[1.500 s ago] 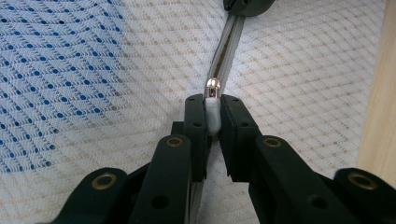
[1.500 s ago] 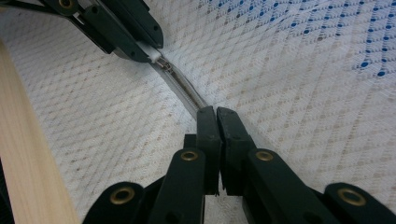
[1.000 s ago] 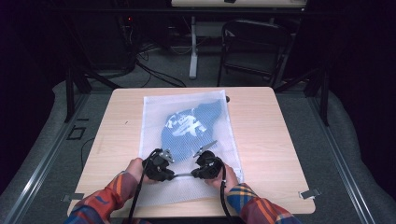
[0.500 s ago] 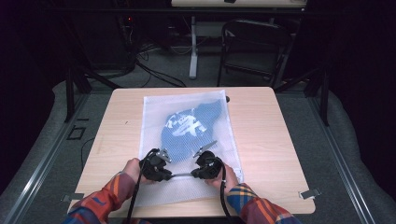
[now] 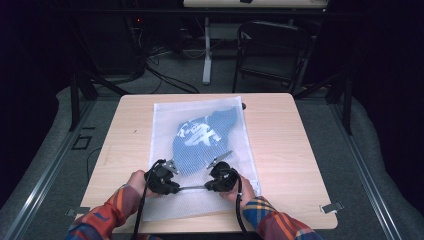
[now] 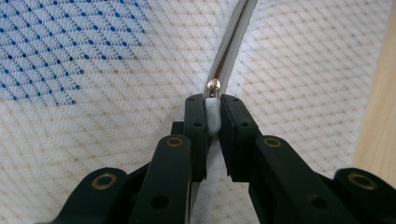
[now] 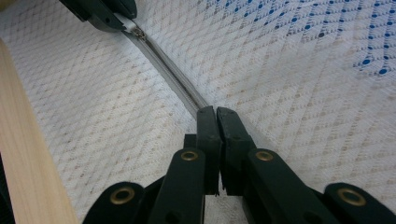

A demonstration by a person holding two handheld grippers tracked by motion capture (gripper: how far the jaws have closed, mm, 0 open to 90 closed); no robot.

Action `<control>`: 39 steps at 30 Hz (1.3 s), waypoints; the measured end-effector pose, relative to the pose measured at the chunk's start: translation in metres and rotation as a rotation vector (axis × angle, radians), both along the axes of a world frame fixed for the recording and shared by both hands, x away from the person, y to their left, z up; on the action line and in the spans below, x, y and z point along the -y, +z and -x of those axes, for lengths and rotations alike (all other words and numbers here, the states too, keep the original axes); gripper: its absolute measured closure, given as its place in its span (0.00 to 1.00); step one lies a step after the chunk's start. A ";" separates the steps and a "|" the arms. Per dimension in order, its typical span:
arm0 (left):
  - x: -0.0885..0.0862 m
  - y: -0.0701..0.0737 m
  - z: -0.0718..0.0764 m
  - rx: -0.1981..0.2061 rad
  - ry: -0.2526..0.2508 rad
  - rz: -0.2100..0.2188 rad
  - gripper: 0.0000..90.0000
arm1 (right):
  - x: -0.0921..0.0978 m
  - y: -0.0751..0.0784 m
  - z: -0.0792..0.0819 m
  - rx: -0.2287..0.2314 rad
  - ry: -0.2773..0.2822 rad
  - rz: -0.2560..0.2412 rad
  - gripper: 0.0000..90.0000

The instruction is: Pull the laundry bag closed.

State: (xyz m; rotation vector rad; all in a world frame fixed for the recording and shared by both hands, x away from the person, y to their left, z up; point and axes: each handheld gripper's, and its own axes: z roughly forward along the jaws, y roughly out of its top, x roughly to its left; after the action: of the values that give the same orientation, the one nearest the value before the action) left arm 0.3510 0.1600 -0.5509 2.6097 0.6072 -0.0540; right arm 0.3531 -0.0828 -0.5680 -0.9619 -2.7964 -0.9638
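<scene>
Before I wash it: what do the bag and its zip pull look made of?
The bag looks like fine white synthetic mesh: blue fabric shows through its holes. The zip pull, pinched in the left claw, looks like white plastic with a shiny metal bead; the material is uncertain.

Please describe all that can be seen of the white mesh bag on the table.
The white mesh bag lies flat on the wooden table, long side running away from the person. Its fine netting shows a blue garment with white print inside. A grey zipper crosses its near end. The left claw is shut on the white zipper pull; the right claw pinches the zipper line farther along.
</scene>
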 end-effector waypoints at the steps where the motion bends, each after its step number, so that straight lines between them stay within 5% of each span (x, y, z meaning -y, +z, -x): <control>1: -0.001 0.000 0.000 -0.005 0.007 -0.003 0.91 | 0.000 0.000 0.000 0.000 0.000 0.000 0.99; 39: -0.027 -0.001 0.004 -0.021 0.060 -0.005 0.91 | 0.000 0.000 0.000 0.004 0.001 -0.004 0.99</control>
State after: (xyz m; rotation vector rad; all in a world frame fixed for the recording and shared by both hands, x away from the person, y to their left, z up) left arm 0.3467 0.1869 -0.5515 2.5967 0.6932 -0.0616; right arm 0.3530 -0.0826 -0.5683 -0.9594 -2.7965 -0.9720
